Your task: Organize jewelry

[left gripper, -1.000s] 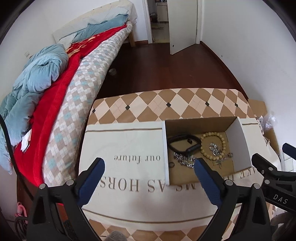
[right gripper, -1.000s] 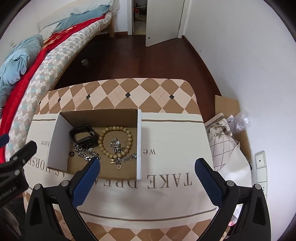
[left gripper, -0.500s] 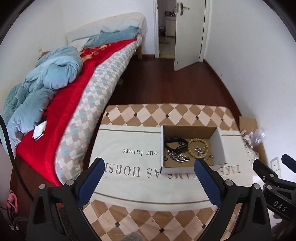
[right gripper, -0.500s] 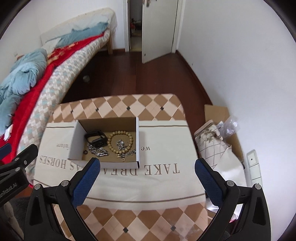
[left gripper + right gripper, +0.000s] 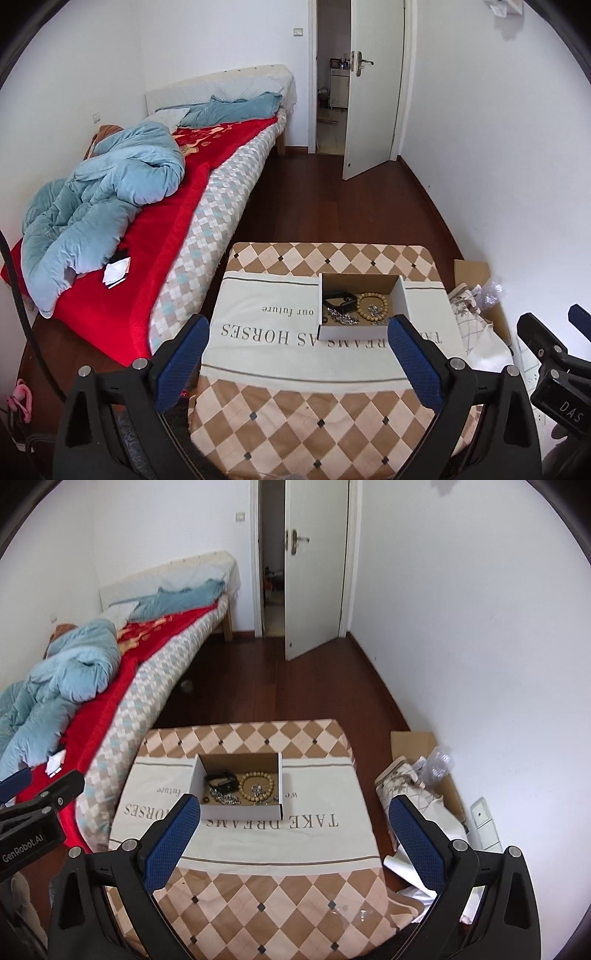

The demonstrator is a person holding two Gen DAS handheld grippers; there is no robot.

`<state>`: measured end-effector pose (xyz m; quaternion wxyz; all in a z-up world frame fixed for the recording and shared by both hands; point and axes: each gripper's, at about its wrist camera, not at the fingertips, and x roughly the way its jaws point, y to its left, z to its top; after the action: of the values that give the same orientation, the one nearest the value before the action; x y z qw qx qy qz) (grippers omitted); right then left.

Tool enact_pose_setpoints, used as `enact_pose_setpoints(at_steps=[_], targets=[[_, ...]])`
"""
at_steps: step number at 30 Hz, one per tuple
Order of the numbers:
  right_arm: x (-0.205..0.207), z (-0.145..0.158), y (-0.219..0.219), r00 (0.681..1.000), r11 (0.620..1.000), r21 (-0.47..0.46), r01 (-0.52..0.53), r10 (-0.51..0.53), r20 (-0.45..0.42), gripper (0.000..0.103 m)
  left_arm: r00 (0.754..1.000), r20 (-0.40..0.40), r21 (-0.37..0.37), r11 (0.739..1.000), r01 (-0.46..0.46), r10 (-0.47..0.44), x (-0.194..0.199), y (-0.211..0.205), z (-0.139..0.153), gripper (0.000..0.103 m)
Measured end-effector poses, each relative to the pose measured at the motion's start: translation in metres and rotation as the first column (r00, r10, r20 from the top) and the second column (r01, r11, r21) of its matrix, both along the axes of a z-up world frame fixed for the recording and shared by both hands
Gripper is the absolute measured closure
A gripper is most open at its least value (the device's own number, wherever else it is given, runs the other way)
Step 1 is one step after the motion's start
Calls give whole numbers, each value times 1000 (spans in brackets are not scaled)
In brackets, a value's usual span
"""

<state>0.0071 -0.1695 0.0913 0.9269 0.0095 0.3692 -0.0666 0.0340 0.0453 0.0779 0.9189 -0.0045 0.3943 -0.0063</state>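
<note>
Jewelry sits loose in an open cardboard box (image 5: 360, 308) toward the bench's (image 5: 295, 424) far right corner: a bead bracelet (image 5: 372, 306), black band (image 5: 340, 299) and silver chain (image 5: 341, 317). Both grippers, left (image 5: 297, 360) and right (image 5: 295, 836), hang released and empty near the bench's front edge. Chain looks limp, likely slippery; the stiffer beads should pinch easiest at the rim.

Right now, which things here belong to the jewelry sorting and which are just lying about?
Belongs to the job:
open cardboard box
wooden bead bracelet
black band
silver chain

Just lying about:
light blue quilt
red blanket
flattened cardboard beside the table
white door
</note>
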Motion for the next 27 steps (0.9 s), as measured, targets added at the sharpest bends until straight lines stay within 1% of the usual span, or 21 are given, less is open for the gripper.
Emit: enact_pose_setpoints(at_steps=[6,10,14,18,20,27], targets=[[-32,24,6,1000,1000,-1,-6,6,20,0,1000,-3,-34,999,20,-20,-25,2,21,4],[-46,36,8,1000,1000,-1,-4,4,31,0,1000,-11,-44,999,24,-24,-35,3,28,4],[-52,41,10,999,1000,-10,-6,6,35,0,1000,-14,-47,999,22,-23,-40,5,33,4],[-50,40,10,1000,1000,-2,-12,12,26,0,1000,-20,-49,999,21,-22,-39,5,31,4],[-49,39,10,1000,1000,-3,-9,9,24,0,1000,-22,-36,999,17,-18,-35,3,28,4],[-18,27,2,1000,1000,-19,18,-17,10,0,999,-36,-18,1000,-3,3,-7,-1,13,4]])
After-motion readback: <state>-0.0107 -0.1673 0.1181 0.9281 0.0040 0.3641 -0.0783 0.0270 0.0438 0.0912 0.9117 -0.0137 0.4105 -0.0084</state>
